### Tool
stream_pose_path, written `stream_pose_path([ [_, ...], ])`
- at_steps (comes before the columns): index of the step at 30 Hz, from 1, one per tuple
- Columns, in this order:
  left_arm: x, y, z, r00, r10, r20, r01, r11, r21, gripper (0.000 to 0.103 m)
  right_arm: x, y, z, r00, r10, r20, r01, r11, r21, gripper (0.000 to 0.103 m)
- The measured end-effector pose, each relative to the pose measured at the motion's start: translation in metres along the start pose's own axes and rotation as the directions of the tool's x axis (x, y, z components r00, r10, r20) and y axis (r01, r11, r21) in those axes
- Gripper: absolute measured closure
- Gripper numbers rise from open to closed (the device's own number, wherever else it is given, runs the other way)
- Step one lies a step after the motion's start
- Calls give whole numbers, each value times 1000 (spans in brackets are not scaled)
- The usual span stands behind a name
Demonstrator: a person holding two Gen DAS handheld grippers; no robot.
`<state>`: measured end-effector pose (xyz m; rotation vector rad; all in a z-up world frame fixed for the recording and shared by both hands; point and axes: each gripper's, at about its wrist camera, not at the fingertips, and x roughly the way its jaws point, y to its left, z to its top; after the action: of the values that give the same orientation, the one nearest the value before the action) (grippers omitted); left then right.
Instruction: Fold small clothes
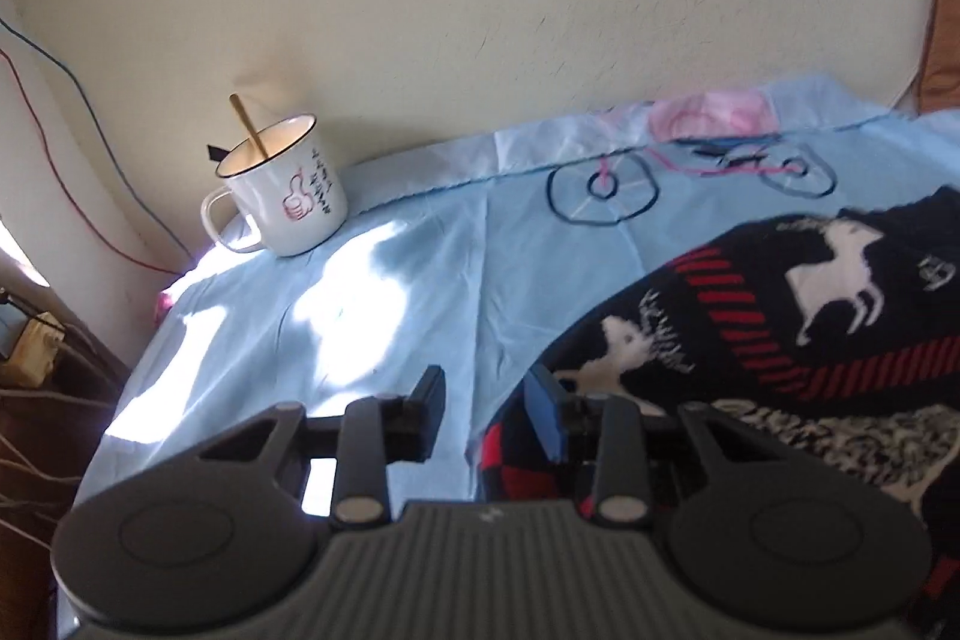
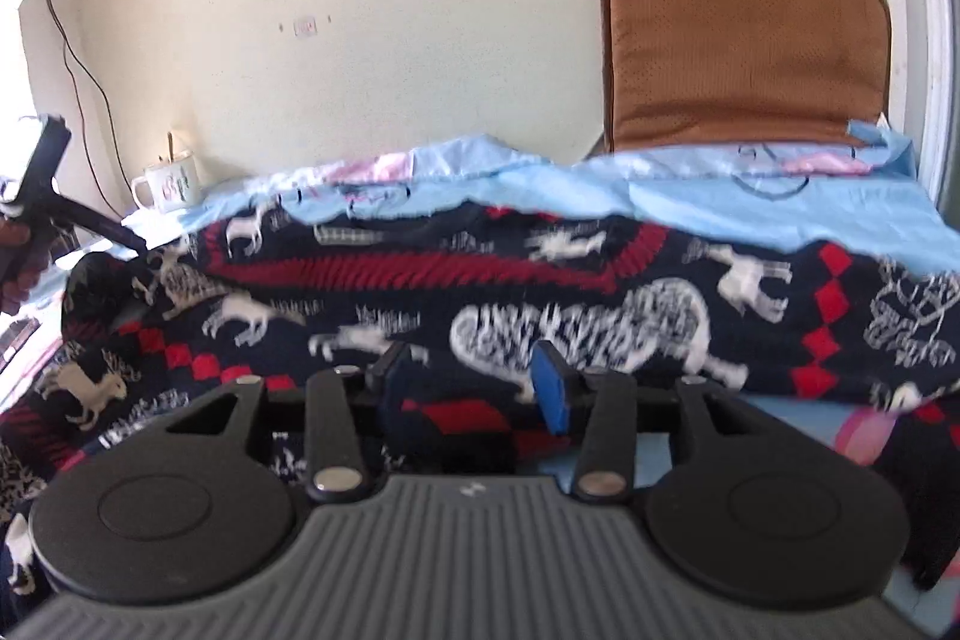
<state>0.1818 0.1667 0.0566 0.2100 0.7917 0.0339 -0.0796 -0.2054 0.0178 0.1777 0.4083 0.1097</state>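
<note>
Sweater (image 2: 540, 292), dark knit with white reindeer and red bands, lies spread on the light-blue sheet (image 1: 372, 292). Left gripper (image 1: 486, 418) hovers at its edge, right gripper (image 2: 474, 382) above its middle, both parted and empty. Enamel mug (image 1: 282, 196) stands by the wall.

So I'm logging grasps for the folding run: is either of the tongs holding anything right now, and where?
Nothing is held. The left tongs and right tongs are both open over the sweater, gripping no fabric.
</note>
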Motion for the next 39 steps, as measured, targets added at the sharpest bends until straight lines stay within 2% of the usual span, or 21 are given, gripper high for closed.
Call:
stream_pose_path([
  [3,-26,2,24,986,-89,139,99,992,-71,60,16,-20,46,1000,-8,27,8,1000,-8,56],
  [5,-23,-18,46,980,-121,157,126,992,-24,56,50,-28,74,999,37,-8,-38,999,-29,55],
  [9,8,-75,73,962,-259,87,249,962,112,37,145,-27,101,978,128,-165,-140,988,-63,52],
  [11,32,-104,77,942,-336,11,332,934,137,20,185,-17,99,961,133,-244,-163,981,-107,47],
  [13,50,-123,71,920,-389,-55,393,906,156,17,209,-7,90,947,139,-291,-183,975,-129,45],
  [14,57,-131,66,912,-402,-83,410,897,167,18,218,-3,85,938,150,-313,-199,971,-130,44],
  [16,68,-146,57,904,-410,-122,427,882,199,32,231,5,76,915,163,-368,-236,958,-163,44],
  [17,73,-155,52,894,-424,-146,447,867,218,56,234,9,70,905,155,-396,-250,947,-200,50],
  [18,73,-159,49,882,-449,-143,471,854,221,74,231,12,67,910,156,-384,-258,939,-228,57],
  [19,69,-162,48,876,-468,-117,482,844,237,81,226,13,68,920,156,-358,-257,932,-256,80],
  [20,65,-166,49,885,-456,-92,463,845,269,93,222,14,73,935,135,-327,-234,929,-287,87],
  [22,67,-171,59,904,-425,-50,422,863,278,94,217,10,90,976,80,-204,-144,937,-319,87],
  [23,71,-171,68,923,-385,-9,373,888,268,94,219,3,103,989,49,-139,-89,951,-295,88],
  [26,86,-171,96,956,-269,115,247,953,175,94,247,-6,123,995,22,-98,-40,981,-188,88],
  [27,96,-175,99,968,-221,115,204,969,142,93,263,0,118,992,-19,-124,-9,976,-217,87],
  [29,121,-187,96,985,-171,2,170,979,114,86,293,9,98,969,-87,-230,28,969,-247,87],
  [30,123,-190,90,989,-147,15,144,981,127,81,303,12,90,950,-108,-293,31,966,-256,87],
  [31,116,-194,84,993,-108,56,97,980,172,75,298,13,86,956,-118,-267,45,964,-264,86],
  [33,102,-190,77,993,-99,60,83,970,227,72,272,6,93,972,-60,-226,12,979,-205,77],
  [36,55,-155,63,986,-134,100,111,972,209,73,204,-23,106,988,43,-147,-51,998,-45,76],
  [39,-1,-108,30,962,-233,139,214,967,141,67,120,-54,91,980,171,-106,-162,983,85,75],
])
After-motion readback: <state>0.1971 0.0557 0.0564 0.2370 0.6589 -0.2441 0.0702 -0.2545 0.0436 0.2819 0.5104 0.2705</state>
